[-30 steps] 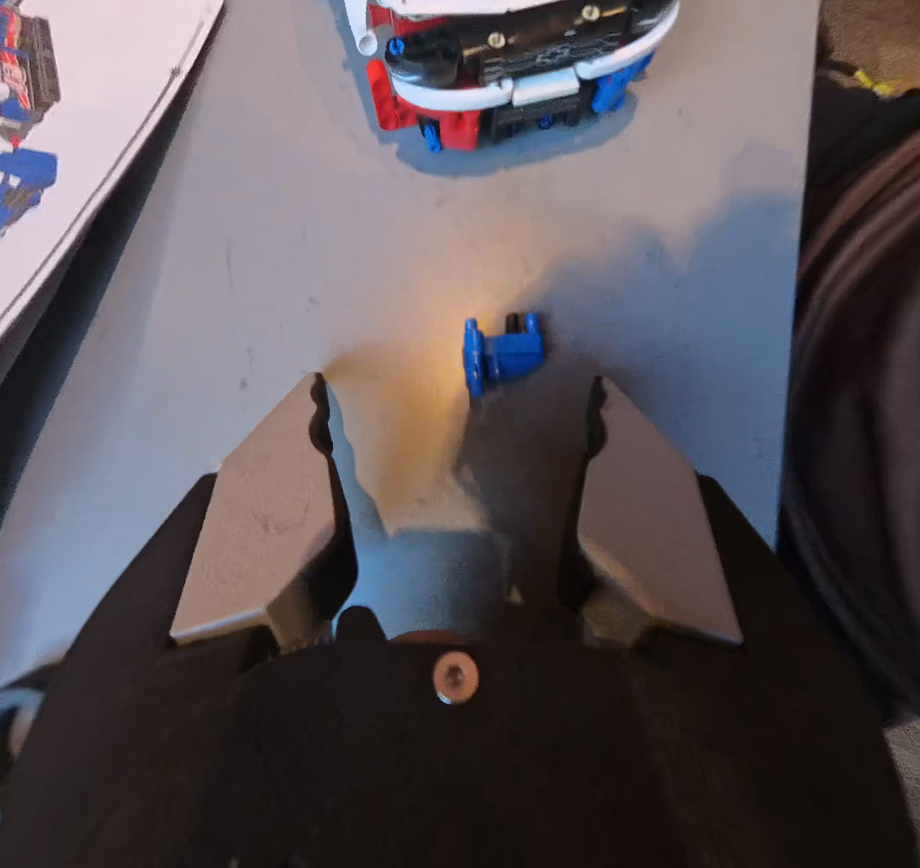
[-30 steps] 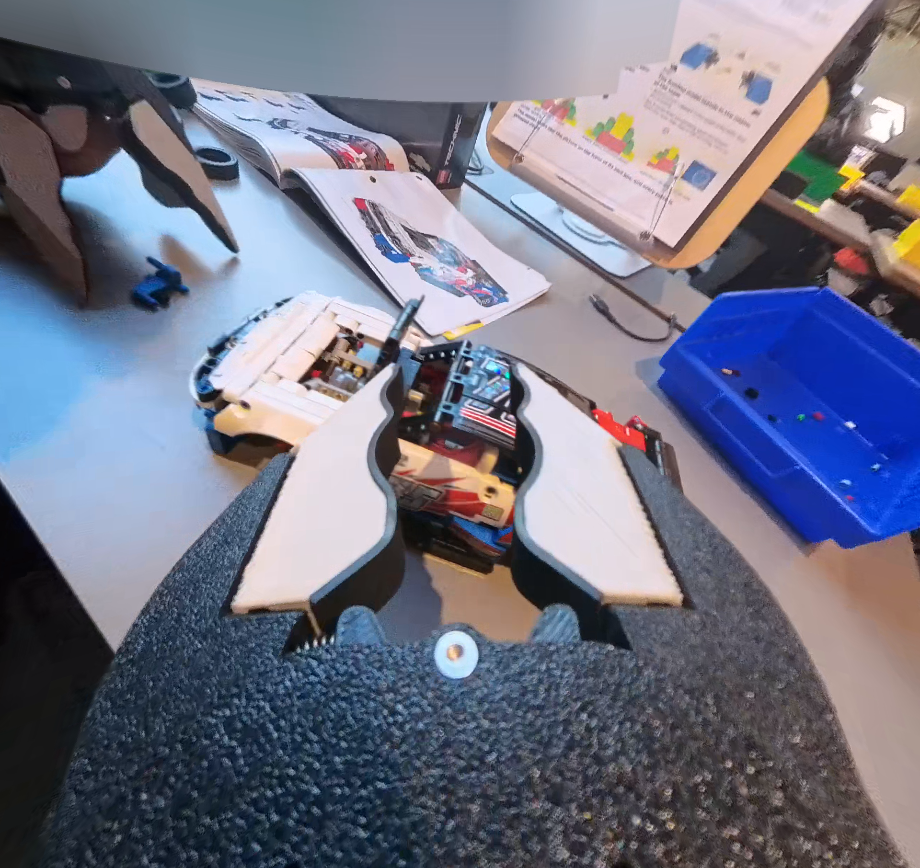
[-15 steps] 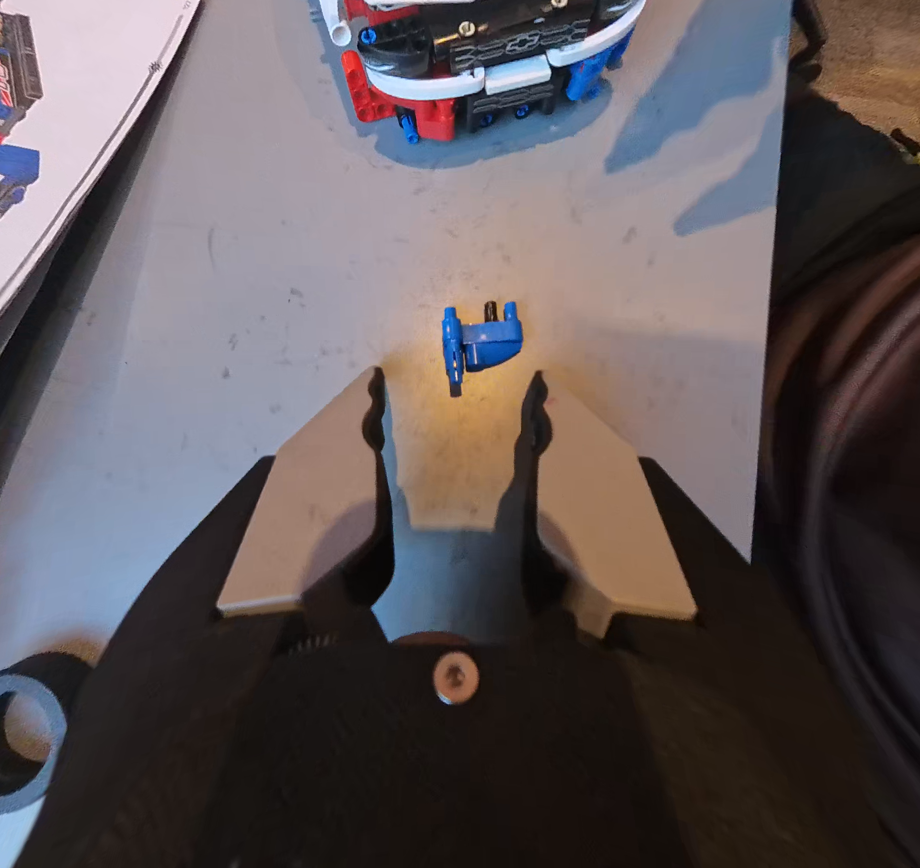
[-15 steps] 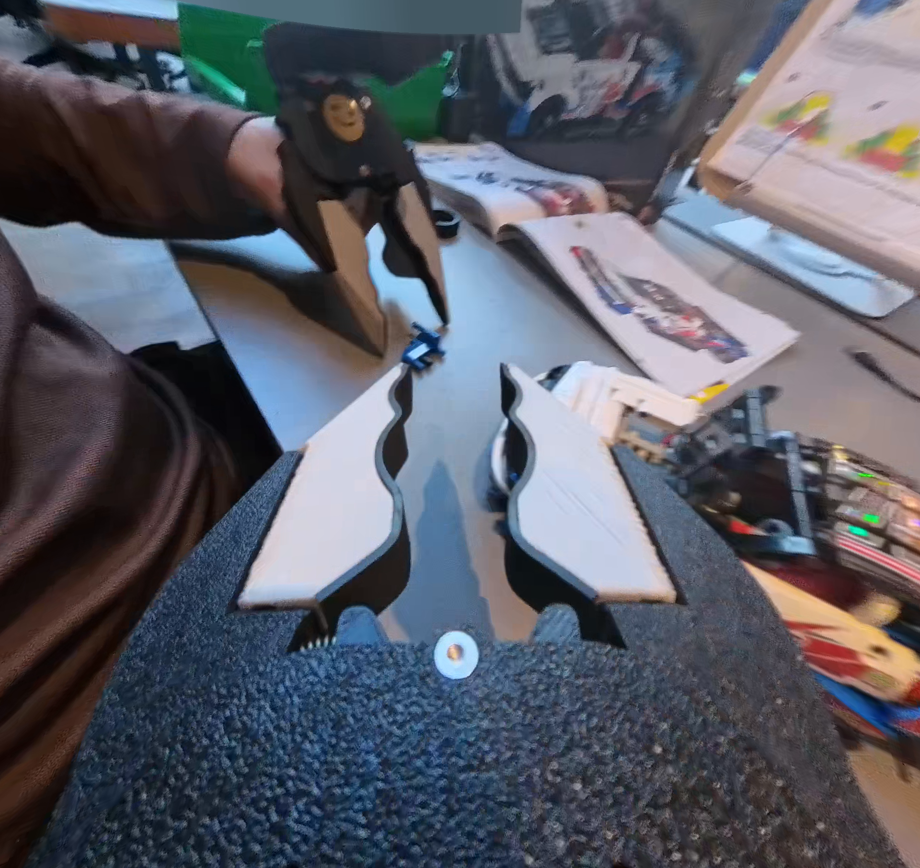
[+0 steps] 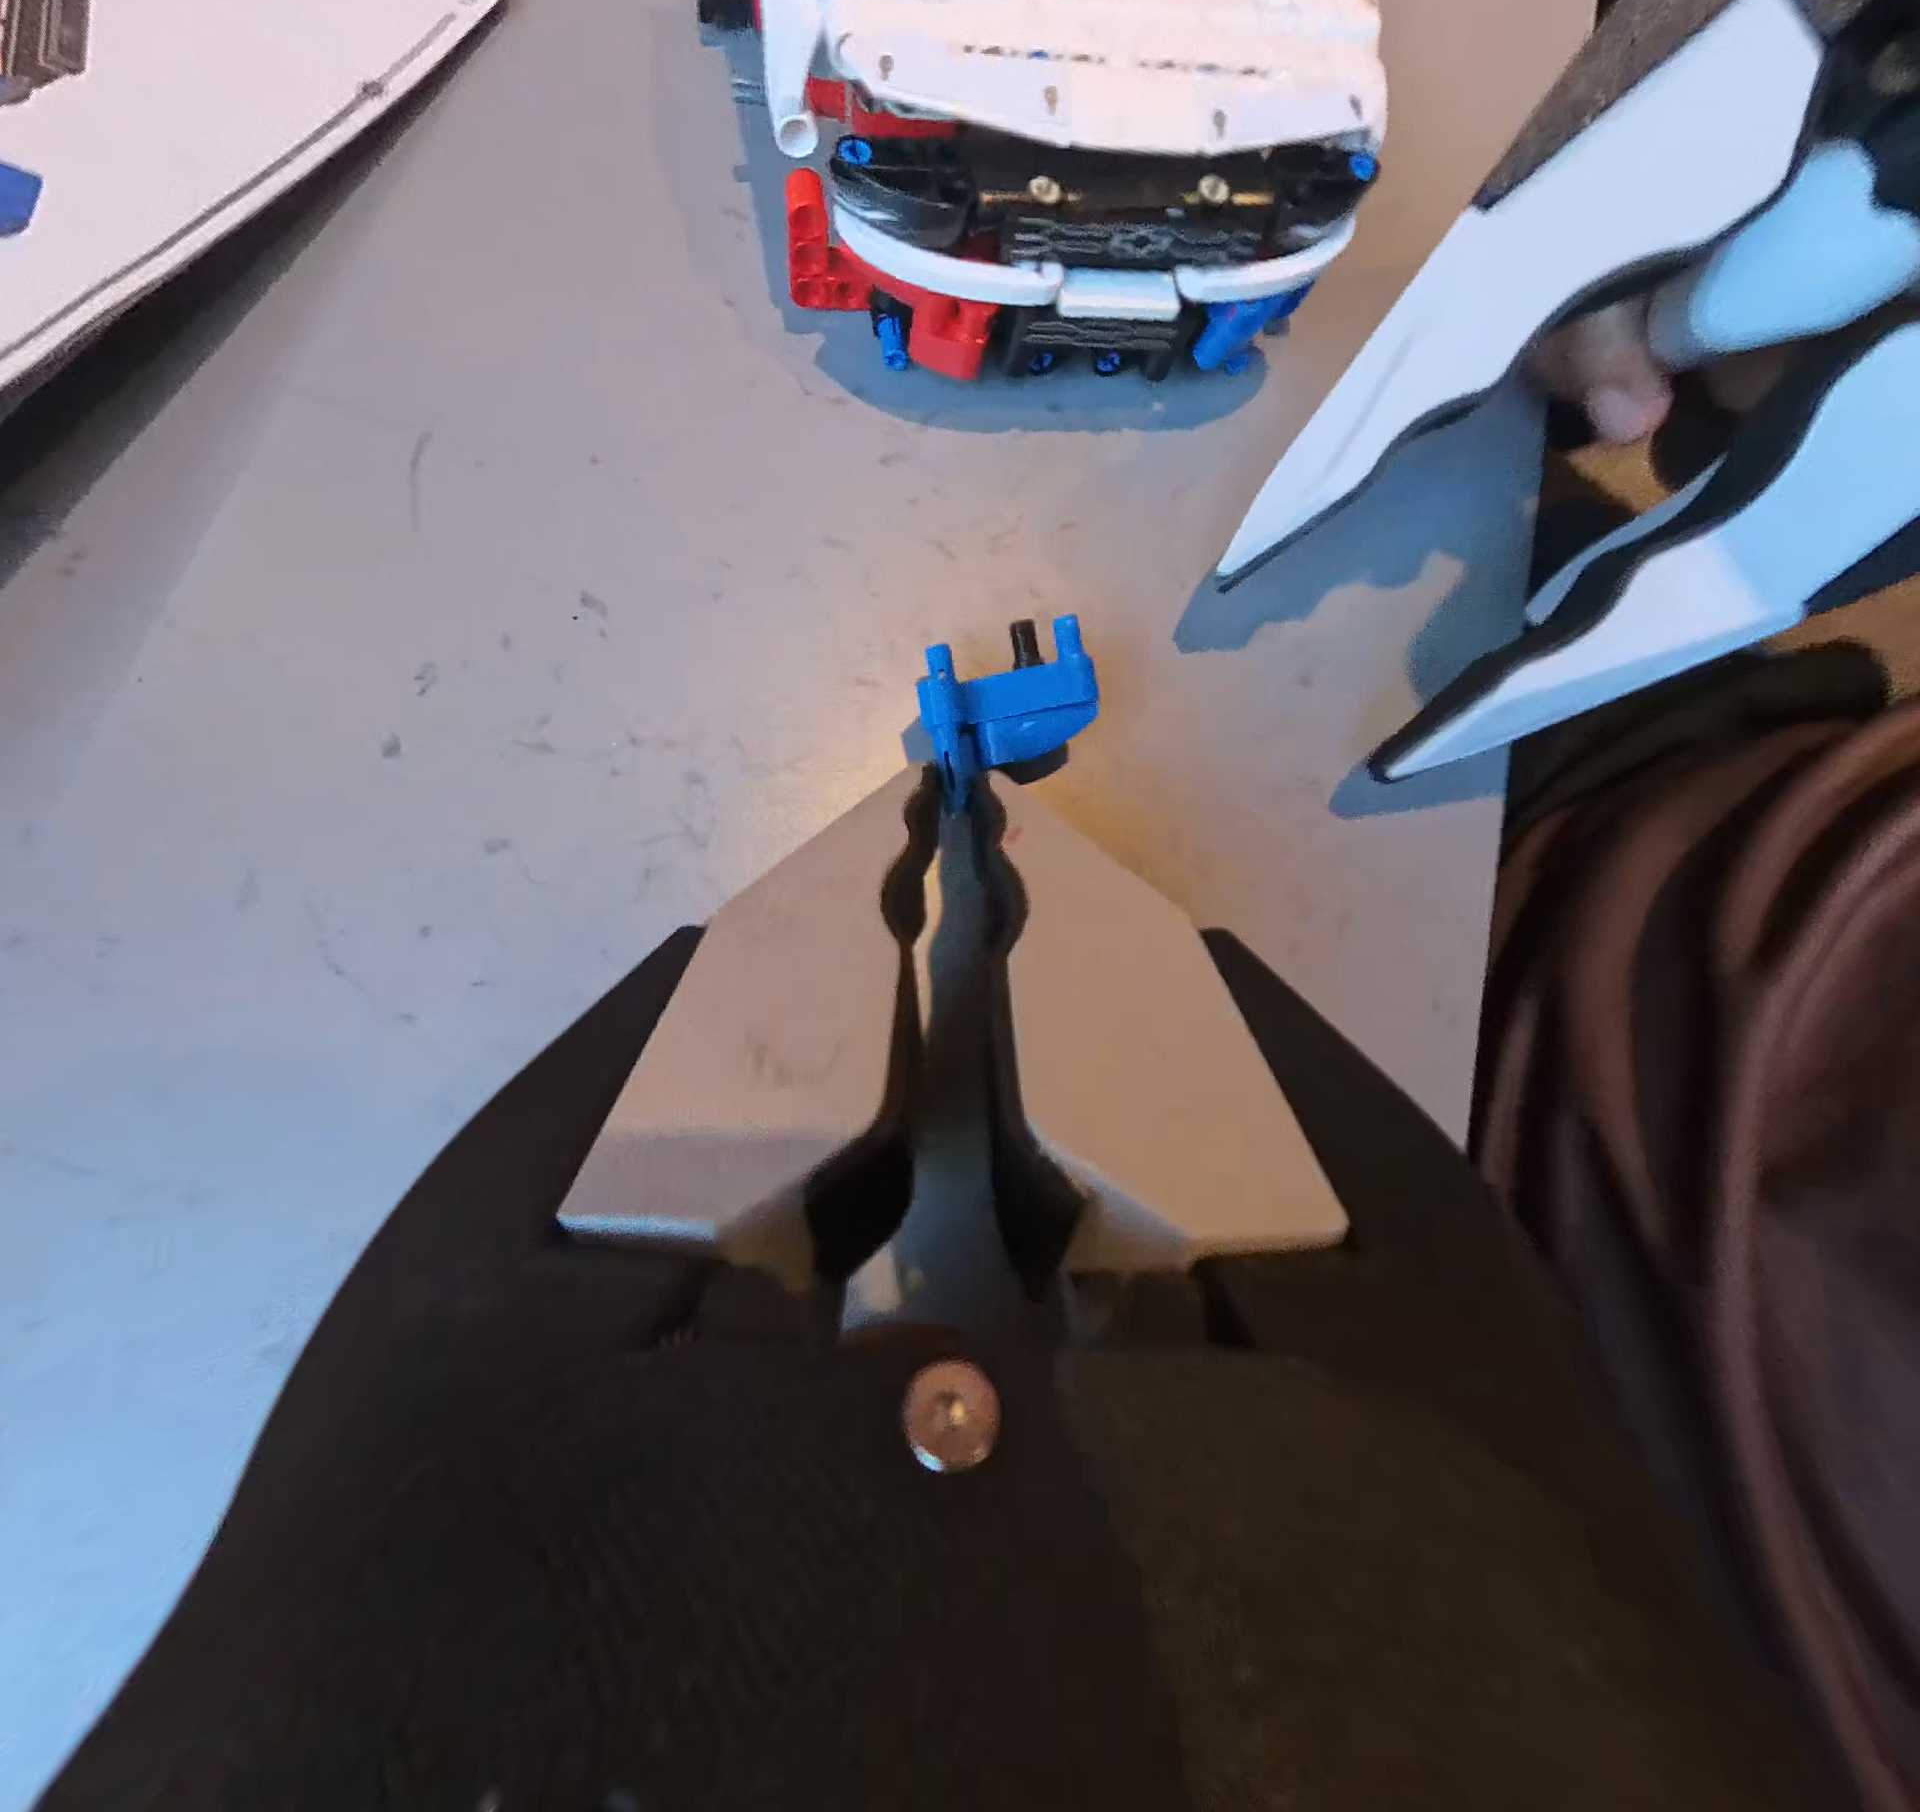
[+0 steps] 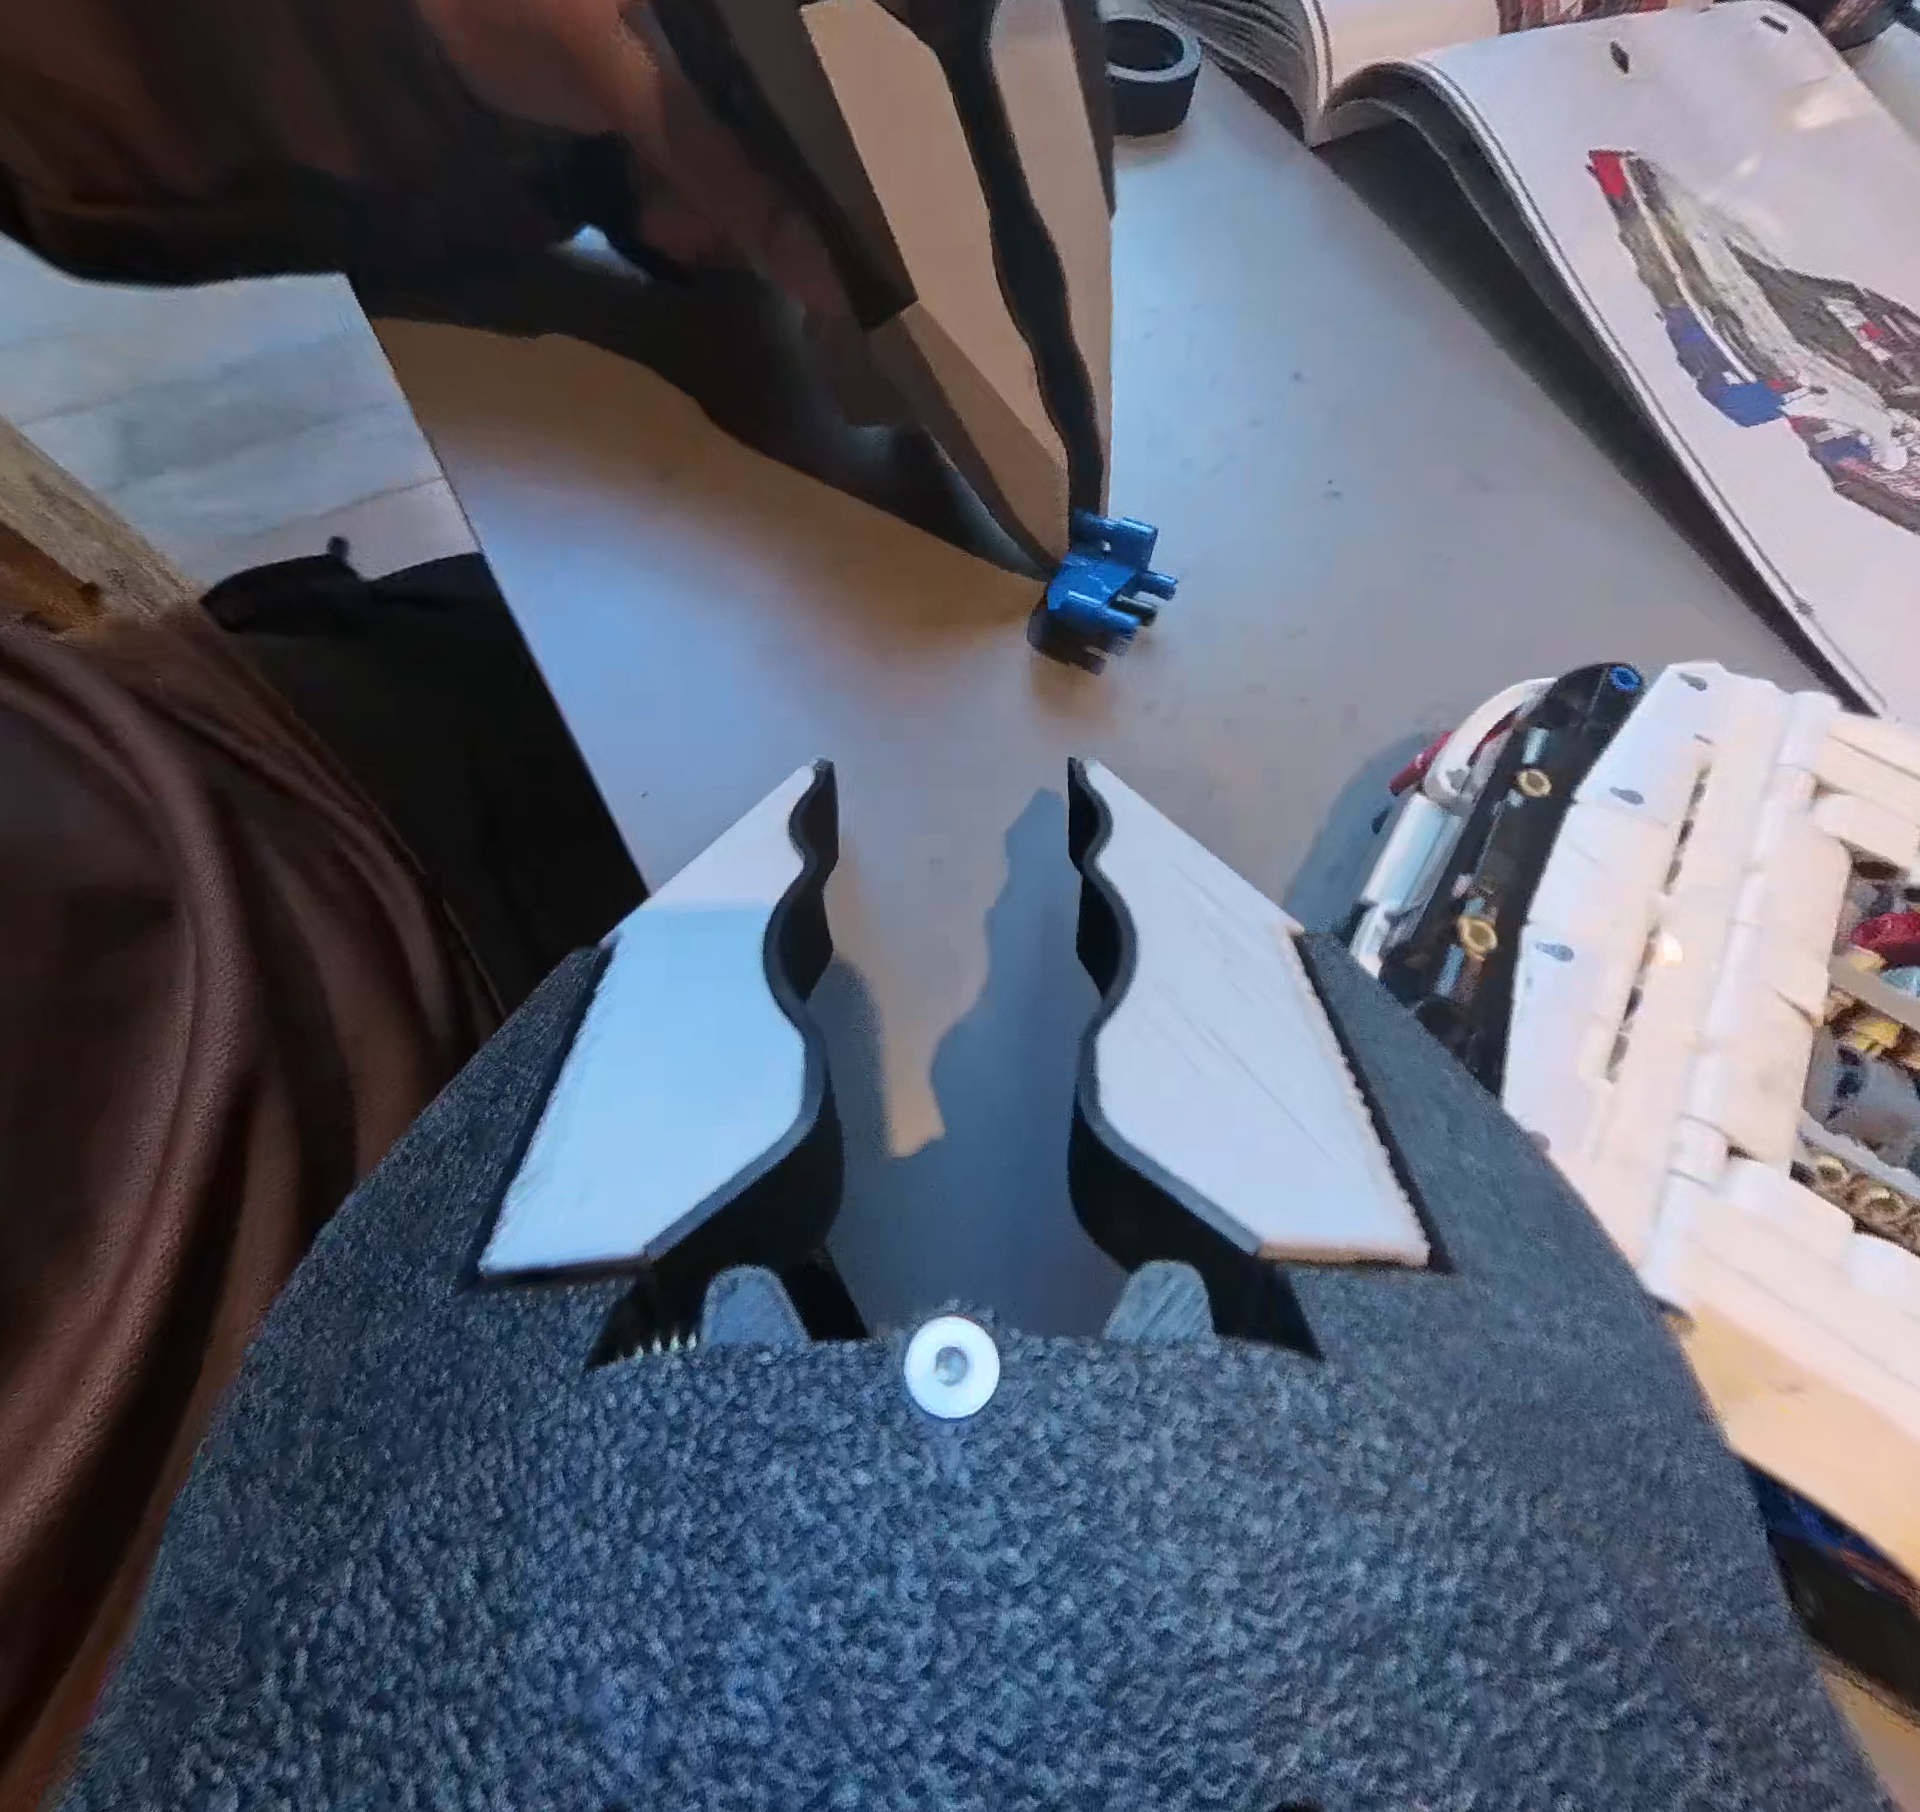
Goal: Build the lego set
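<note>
A small blue lego piece [image 5: 1006, 704] with a black pin lies on the grey table [image 5: 520, 619]. My left gripper [image 5: 954, 794] is shut on its near end, tips down at the table. It also shows in the right wrist view [image 6: 1103, 586], held by the left gripper [image 6: 1070, 541]. The white, red and black lego car [image 5: 1070, 131] stands beyond it, nose toward me. My right gripper [image 6: 951, 796] is open and empty, hovering just short of the blue piece; it shows at the right in the left wrist view [image 5: 1351, 671].
An open instruction booklet [image 6: 1662, 235] lies beyond the car, its page corner at the far left in the left wrist view [image 5: 208, 100]. A black tyre [image 6: 1151, 79] sits by the booklet. The table edge [image 5: 1507, 827] runs close on the right, with a brown sleeve [image 5: 1714, 1139] there. The grippers' ends are close to 7 centimeters from one another.
My left gripper has closed onto the blue piece. My right gripper has swung away from the car and come in close to the blue piece, still open.
</note>
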The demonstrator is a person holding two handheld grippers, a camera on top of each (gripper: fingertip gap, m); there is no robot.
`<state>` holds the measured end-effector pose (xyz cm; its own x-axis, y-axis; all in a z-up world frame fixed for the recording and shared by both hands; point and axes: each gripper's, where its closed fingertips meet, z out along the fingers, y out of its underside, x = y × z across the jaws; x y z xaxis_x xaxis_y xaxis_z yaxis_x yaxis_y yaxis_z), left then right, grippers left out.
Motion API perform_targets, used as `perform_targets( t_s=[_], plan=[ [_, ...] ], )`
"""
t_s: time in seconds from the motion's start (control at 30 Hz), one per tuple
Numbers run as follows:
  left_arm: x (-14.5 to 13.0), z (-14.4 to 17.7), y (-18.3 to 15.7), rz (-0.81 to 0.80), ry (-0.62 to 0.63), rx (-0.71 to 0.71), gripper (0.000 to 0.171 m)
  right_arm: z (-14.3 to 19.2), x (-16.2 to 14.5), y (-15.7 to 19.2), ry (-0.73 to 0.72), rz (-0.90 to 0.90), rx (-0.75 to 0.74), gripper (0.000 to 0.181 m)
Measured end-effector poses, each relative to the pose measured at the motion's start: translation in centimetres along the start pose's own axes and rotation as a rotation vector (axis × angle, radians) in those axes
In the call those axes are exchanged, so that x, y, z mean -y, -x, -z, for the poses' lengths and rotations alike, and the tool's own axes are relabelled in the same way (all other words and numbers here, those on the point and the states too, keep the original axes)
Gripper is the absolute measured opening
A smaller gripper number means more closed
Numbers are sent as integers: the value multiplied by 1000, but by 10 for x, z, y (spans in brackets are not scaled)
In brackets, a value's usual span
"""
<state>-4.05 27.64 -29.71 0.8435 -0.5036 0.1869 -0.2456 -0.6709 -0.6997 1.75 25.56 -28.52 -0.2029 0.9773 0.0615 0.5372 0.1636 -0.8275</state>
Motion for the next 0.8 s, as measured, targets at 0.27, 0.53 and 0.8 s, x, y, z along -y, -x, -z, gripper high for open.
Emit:
perform_targets(
  t_s=[0.27,0.53,0.8],
  plan=[
    [25,6,-36,294,-166,-304,2,8,26,-18,-78,-7,-159,44],
    [57,-2,-68,393,-279,-524,2,49,36,-26,-97,74,-378,31],
    [71,-17,-109,493,-239,-732,3,74,17,-17,-158,-159,-427,29]
  ],
)
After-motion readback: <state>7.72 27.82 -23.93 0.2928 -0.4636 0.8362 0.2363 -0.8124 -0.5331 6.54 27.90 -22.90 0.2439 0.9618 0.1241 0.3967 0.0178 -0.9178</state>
